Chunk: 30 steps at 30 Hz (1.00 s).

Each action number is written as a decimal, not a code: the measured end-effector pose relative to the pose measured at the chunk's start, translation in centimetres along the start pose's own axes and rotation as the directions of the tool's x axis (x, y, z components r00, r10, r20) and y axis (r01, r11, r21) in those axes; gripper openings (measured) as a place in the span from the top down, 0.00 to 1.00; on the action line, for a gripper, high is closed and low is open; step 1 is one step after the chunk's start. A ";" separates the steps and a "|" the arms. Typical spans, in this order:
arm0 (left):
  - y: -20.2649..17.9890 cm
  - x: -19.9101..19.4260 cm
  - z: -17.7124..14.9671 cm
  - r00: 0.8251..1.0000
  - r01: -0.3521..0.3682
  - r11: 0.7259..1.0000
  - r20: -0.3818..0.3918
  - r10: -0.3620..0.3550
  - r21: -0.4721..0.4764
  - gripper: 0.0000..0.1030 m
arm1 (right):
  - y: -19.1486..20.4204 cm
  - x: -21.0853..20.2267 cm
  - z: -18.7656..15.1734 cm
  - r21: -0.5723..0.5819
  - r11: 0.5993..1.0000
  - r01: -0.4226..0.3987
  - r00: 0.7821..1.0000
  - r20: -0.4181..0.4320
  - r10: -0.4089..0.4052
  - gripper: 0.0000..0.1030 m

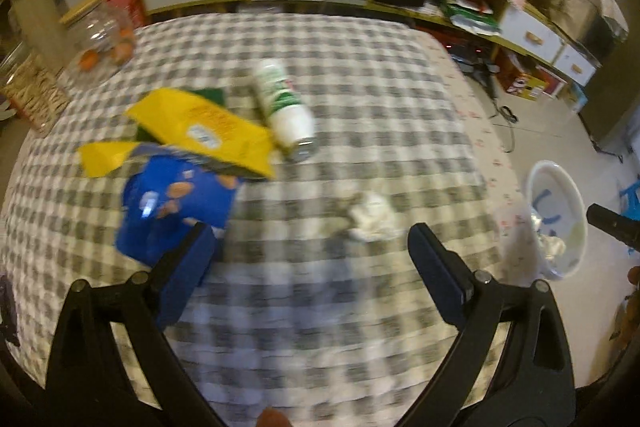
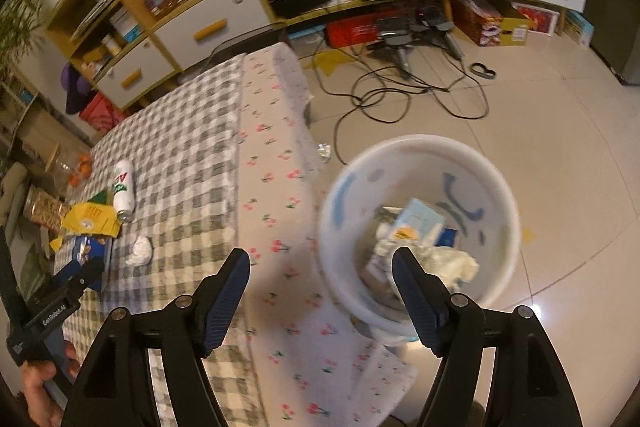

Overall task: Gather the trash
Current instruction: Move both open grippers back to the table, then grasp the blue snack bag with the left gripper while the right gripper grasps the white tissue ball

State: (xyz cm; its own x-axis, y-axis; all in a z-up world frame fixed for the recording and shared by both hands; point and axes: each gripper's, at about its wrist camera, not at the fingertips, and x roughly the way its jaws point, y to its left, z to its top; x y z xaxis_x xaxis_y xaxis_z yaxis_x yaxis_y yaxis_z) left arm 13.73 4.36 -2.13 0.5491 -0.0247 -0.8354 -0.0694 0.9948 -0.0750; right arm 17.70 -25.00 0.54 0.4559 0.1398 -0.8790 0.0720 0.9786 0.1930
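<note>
Checked tablecloth (image 1: 360, 67) strewn with wrappers, can (image 1: 286, 107), crumpled tissue (image 1: 372, 217). Left gripper (image 1: 308, 247) agape, empty, closing on tissue; right gripper (image 2: 320, 267) agape over bin (image 2: 420, 147). Next, probably: straddle tissue, pinch, carry binward.

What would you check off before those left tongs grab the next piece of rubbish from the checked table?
1. Left tongs open: ok, the jaws stand wide apart and hold nothing.
2. Target in line: ok, the crumpled white paper lies on the cloth just ahead, between the jaws' line.
3. Neighbours clear of the paper: ok, the blue snack bag sits beside the left finger and the white can lies farther off.
4. Sharp view: not ok, the left camera's picture is blurred.
5. Right tongs free: ok, open and empty above the white bin.
6. Room in the bin: ok, trash covers only its bottom.
</note>
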 end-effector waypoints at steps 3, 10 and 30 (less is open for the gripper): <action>1.6 0.4 -0.3 0.999 -0.043 0.999 -0.016 0.043 -0.002 0.06 | 1.7 0.9 0.1 -0.024 1.000 -0.009 1.000 -0.011 0.008 0.27; 5.8 2.7 -0.5 0.992 -0.088 0.995 -0.093 0.084 -0.045 0.06 | 5.2 2.6 0.0 -0.082 0.997 -0.014 0.999 -0.032 0.012 0.26; 9.1 1.1 -0.9 0.997 0.045 0.996 -0.052 -0.049 -0.074 0.78 | 14.3 8.0 -1.7 -0.260 0.965 -0.037 0.996 -0.092 0.013 0.25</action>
State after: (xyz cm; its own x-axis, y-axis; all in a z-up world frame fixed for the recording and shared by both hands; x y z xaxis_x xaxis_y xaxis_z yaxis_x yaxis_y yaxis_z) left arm 12.99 13.35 -4.23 0.5080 -0.0787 -0.8578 -0.1063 0.9825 -0.1531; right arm 20.88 -9.63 -4.43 0.3737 0.1662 -0.9125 -0.1779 0.9784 0.1053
